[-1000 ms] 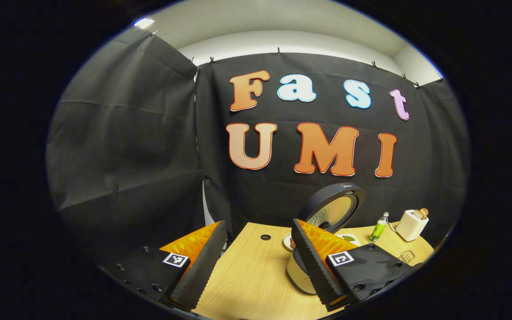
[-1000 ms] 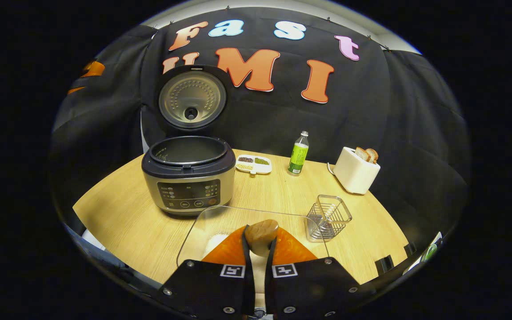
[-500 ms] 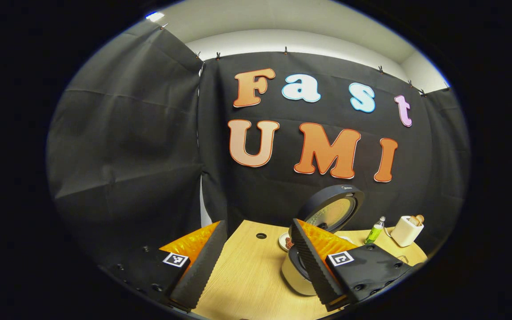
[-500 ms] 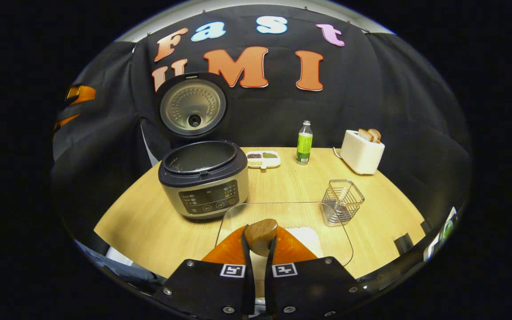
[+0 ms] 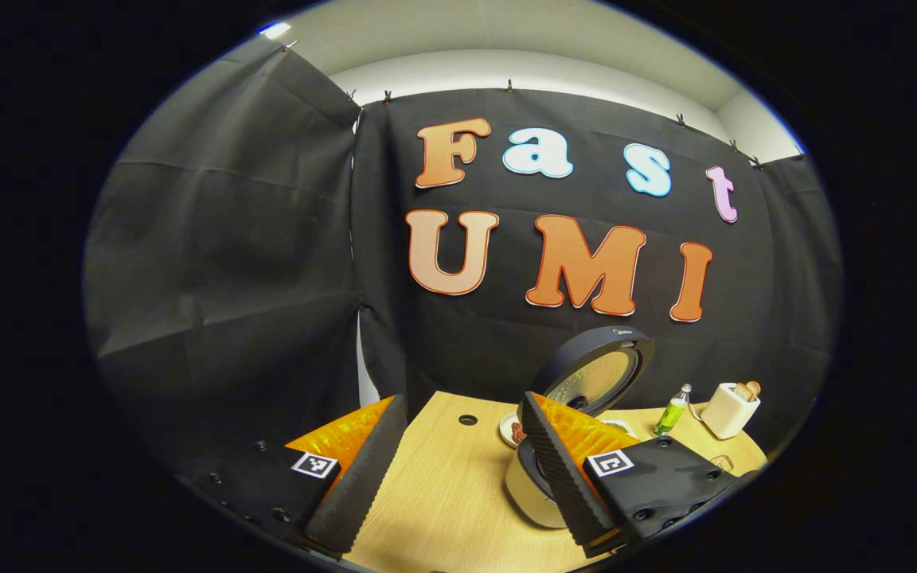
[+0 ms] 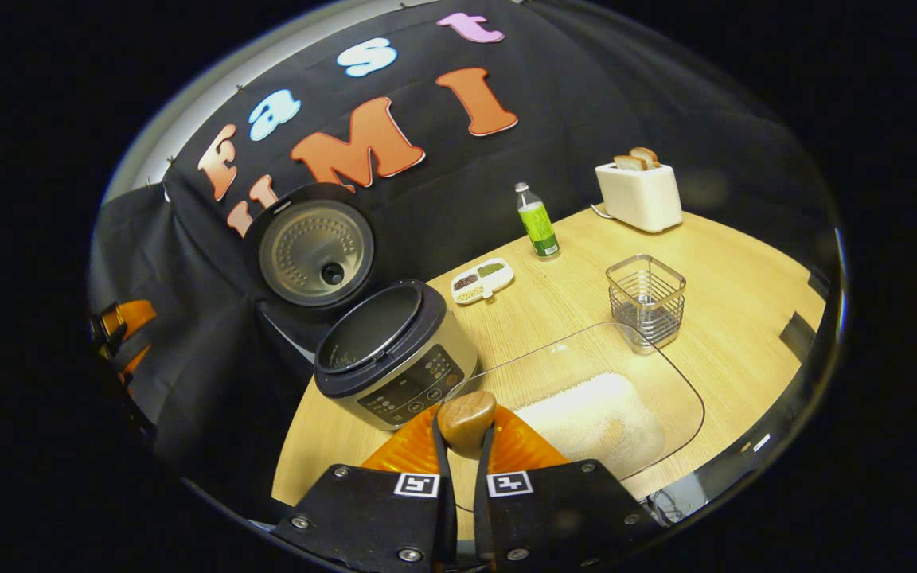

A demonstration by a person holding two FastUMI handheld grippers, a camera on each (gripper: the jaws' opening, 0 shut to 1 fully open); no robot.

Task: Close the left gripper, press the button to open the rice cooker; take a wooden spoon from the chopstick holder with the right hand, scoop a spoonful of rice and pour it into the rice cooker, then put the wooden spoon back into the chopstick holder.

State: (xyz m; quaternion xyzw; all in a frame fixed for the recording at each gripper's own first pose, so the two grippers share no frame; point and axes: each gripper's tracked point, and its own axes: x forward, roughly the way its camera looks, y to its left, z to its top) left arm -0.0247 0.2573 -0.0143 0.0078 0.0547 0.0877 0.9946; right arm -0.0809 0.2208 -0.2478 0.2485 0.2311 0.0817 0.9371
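Wood-grain table [image 6: 713,263] w/ black cloth wall behind. Right gripper view, left to right: rice cooker [image 6: 395,354] at the table's left side, lid [image 6: 311,251] tipped up and back, inner pot [image 6: 371,328] looks bare; small divided dish [image 6: 481,281] w/ grains behind it; green bottle [image 6: 536,222] upright near the wall; clear tray [image 6: 665,382] just beside the cooker's front, white rice [image 6: 594,418] heaped in it; wire chopstick holder [image 6: 646,298] touching or nearly touching the tray's far edge, can't tell which; white toaster [image 6: 640,193] w/ bread at far right. Right gripper [image 6: 465,446] low centre, fingers clamped together on the wooden spoon [image 6: 466,419], its rounded end poking up btwn them; spoon's other end hidden. Left gripper view: left gripper [image 5: 458,458] fingers wide apart, nothing btwn them, above the table's left part, cooker partly behind its right finger.
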